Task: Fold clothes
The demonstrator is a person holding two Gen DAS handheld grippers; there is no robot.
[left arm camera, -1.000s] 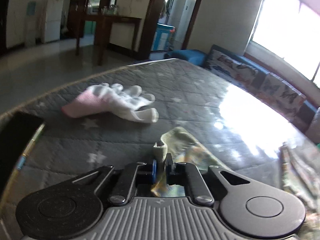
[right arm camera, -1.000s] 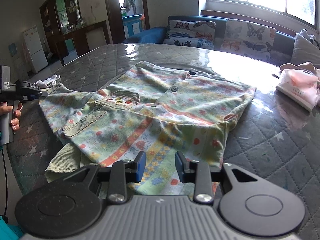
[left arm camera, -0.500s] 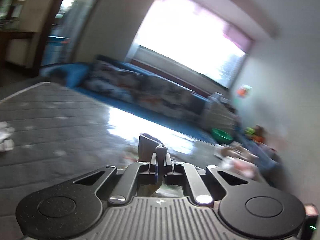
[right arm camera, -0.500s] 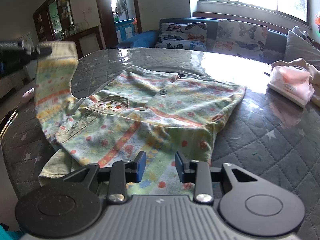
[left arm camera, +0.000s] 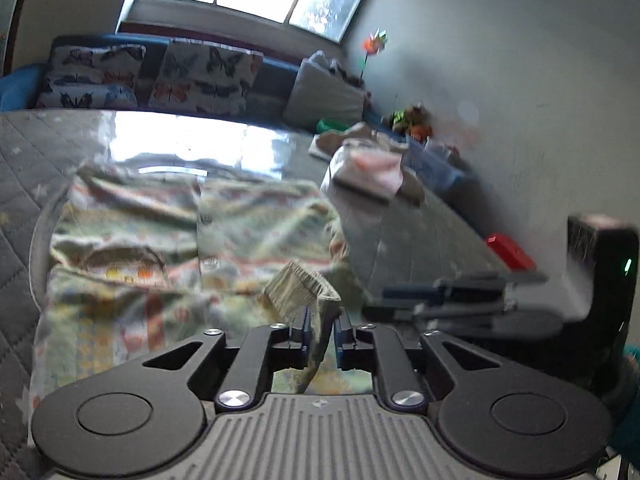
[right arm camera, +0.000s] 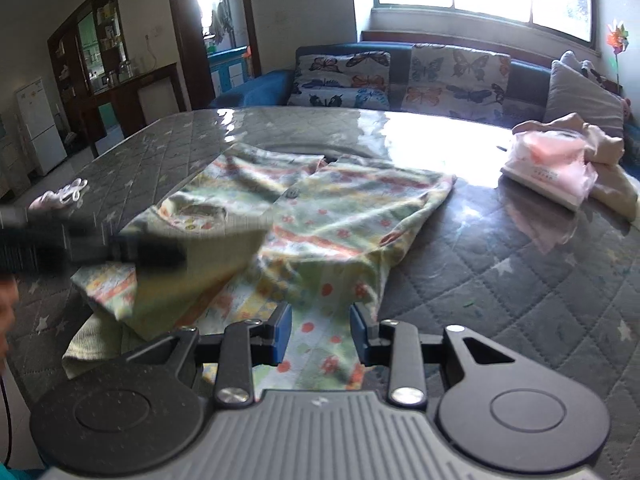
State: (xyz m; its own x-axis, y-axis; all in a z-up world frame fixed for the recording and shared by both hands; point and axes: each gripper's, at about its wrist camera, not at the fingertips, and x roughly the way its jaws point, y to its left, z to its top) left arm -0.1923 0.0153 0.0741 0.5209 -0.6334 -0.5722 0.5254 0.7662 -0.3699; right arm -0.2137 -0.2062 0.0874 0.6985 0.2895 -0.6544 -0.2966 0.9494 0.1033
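Clamped tight, the left gripper (left arm camera: 321, 330) pinches the ribbed sleeve cuff (left arm camera: 300, 294), lifted over the flowered shirt (right arm camera: 320, 216) spread on the quilted table (right arm camera: 520, 280). Right gripper (right arm camera: 320, 330) hovers above the hem, jaws wide, holding nothing.

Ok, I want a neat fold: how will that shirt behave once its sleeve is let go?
The shirt looks thin and floppy; its sleeve droops from the left gripper, so it will probably drop limp. Creases suggest it bunches easily. The table looks glossy, so it may slide.
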